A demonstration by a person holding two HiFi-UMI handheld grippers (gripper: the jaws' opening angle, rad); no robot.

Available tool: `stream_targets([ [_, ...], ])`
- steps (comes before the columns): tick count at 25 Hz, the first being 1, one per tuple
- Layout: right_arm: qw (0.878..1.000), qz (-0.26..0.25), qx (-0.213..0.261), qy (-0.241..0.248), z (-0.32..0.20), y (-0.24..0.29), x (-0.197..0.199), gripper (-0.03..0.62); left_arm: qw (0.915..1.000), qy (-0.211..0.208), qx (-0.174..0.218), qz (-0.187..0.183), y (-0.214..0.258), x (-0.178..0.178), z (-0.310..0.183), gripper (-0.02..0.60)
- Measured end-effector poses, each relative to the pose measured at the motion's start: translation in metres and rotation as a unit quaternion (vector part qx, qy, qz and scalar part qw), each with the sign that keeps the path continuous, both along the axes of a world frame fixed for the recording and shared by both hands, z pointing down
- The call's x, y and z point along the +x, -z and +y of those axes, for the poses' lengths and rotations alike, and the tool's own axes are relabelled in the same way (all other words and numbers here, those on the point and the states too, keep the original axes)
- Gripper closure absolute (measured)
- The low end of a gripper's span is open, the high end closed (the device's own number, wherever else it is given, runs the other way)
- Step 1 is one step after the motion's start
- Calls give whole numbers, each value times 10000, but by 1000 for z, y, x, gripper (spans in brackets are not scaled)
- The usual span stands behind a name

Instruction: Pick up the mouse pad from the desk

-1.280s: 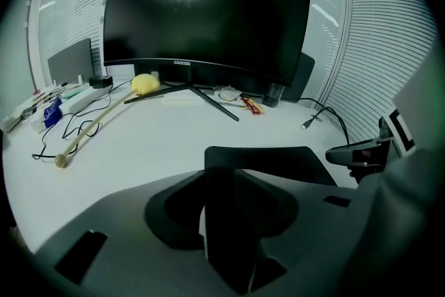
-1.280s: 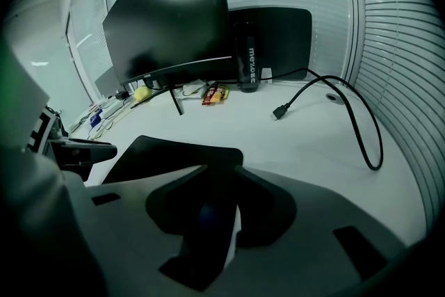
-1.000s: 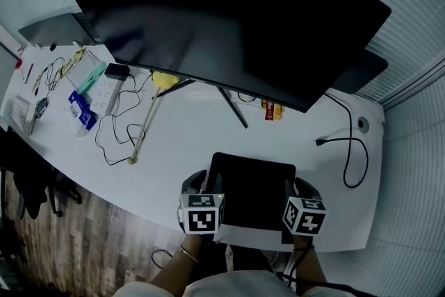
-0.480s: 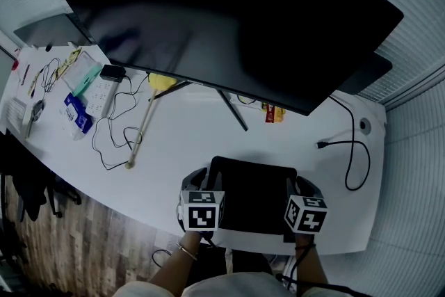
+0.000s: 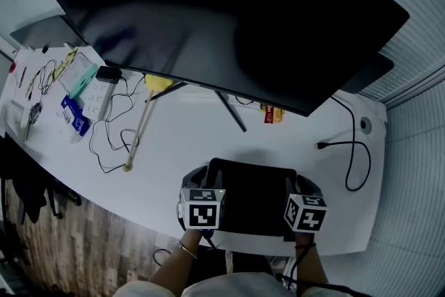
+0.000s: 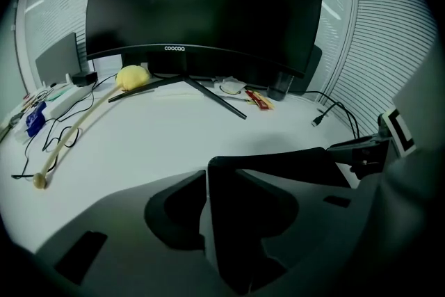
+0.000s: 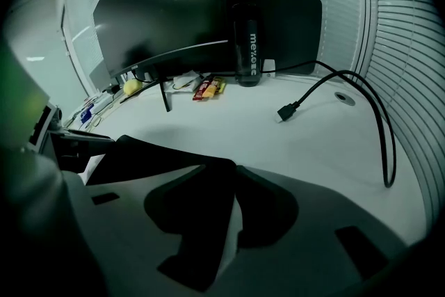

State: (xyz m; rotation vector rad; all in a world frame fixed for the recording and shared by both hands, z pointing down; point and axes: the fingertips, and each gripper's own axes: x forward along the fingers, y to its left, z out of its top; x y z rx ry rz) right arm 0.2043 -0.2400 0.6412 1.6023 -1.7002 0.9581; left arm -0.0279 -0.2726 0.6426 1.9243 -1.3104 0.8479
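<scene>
The black mouse pad [image 5: 254, 195] hangs between my two grippers over the near edge of the white desk [image 5: 195, 142], casting a shadow on it. My left gripper [image 5: 208, 186] is shut on the pad's left edge; the left gripper view shows that edge [image 6: 278, 165] standing between the jaws of the left gripper [image 6: 229, 219]. My right gripper [image 5: 292, 188] is at the pad's right edge. Its jaws are opening, with the pad [image 7: 160, 158] still between them in the right gripper [image 7: 222, 219] view.
A wide curved monitor [image 5: 229, 17] on splayed legs fills the back of the desk. A yellow long-handled tool [image 5: 142, 125], a power strip [image 5: 97, 90] and cables lie to the left. Red packets [image 5: 272, 113] and a black plug cable [image 5: 348, 146] lie to the right, by a black bottle [image 7: 248, 45].
Both grippers and the pad stay where they were. Only the head view has drifted slightly.
</scene>
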Motion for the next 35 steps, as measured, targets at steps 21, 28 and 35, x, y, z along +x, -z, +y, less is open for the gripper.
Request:
stream_targets([
  [21, 9998, -1, -177, 4, 0, -6, -1, 453, 9998, 19, -163, -79, -5, 1, -3, 436],
  [28, 9998, 22, -153, 127, -1, -7, -3, 463, 9998, -11, -172, -22, -6, 2, -2, 446],
  [35, 9993, 63, -182, 310, -1, -5, -11, 530, 9995, -187, -223, 77, -3, 7, -2, 505],
])
